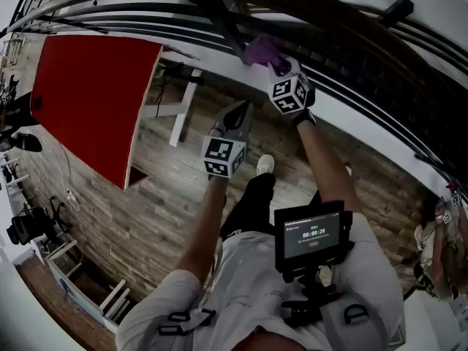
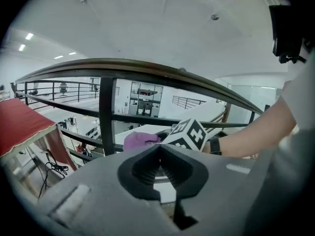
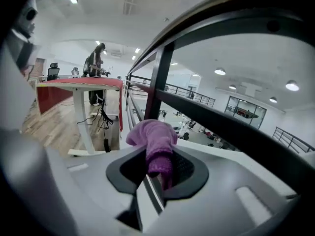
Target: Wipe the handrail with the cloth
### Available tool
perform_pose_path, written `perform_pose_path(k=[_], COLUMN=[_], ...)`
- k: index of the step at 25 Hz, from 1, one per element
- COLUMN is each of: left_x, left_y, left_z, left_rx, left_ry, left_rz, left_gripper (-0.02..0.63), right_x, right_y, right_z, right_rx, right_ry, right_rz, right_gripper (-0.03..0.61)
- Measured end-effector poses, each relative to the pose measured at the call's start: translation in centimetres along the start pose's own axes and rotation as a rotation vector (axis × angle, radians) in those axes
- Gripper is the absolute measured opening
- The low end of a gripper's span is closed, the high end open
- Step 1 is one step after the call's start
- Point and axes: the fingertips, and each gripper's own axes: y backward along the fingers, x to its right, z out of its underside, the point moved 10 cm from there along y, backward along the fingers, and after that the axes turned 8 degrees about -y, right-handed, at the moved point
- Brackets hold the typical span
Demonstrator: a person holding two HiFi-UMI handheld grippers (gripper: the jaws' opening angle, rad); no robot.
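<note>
My right gripper squeezes the purple cloth just below the handrail; my left gripper is pinched together, empty; next I should lift it and rub along.

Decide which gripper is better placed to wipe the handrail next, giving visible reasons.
Right. The right gripper is shut on the purple cloth, up beside the railing under the handrail. The left gripper is shut, empty and farther back.

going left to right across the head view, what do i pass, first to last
red desk → left gripper → purple cloth → right gripper, shut on that cloth at the handrail → another person at the right edge
</note>
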Motion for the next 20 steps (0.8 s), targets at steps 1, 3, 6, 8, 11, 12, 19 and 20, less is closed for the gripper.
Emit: perform_pose_path(k=[1,3,6,8,11,12,19,20], left_x=[-0.7,-1.7,-2.5,-2.7,-2.4,-2.3,-1.9,-1.8], left_y=[0.0,-0.2,-0.6,-1.3,-2.6,-3.0,-6.4,-7.1], left_z=[0.6,1.8,4.1,5.9,8.5,9.3,12.8,13.0], left_rx=[0.003,0.008,0.017,0.032,0.064,0.076,0.138,0.149], left_ry=[0.005,0.016,0.027,0.025,0.008,0.003,-0.060,-0.078], left_rz=[-0.007,-0.018,-0.044,-0.062,-0.089,-0.098,-0.185,-0.197], left_gripper=[0.002,0.002,0.001,0.002,0.002,0.002,0.001,0.001], right_x=[-0.4,-1.0,-1.5,-1.5,-1.4,-1.4,-0.6,-0.3], right_y=[-1.5,-4.1,-7.8,-10.7,-14.8,-15.8,-16.2,-15.8], right_z=[-0.3,-0.7,-0.9,-0.8,-0.8,-0.8,-0.8,-0.7], right_rx=[-0.001,0.003,-0.008,-0.027,-0.054,-0.063,-0.063,-0.072], right_ry=[0.001,0.019,0.097,0.160,0.245,0.269,0.344,0.356], right_rz=[-0.010,-0.024,-0.010,-0.008,-0.046,-0.054,-0.139,-0.147], right_gripper=[0.087,0.087,0.087,0.087,0.087,0.087,0.084,0.084])
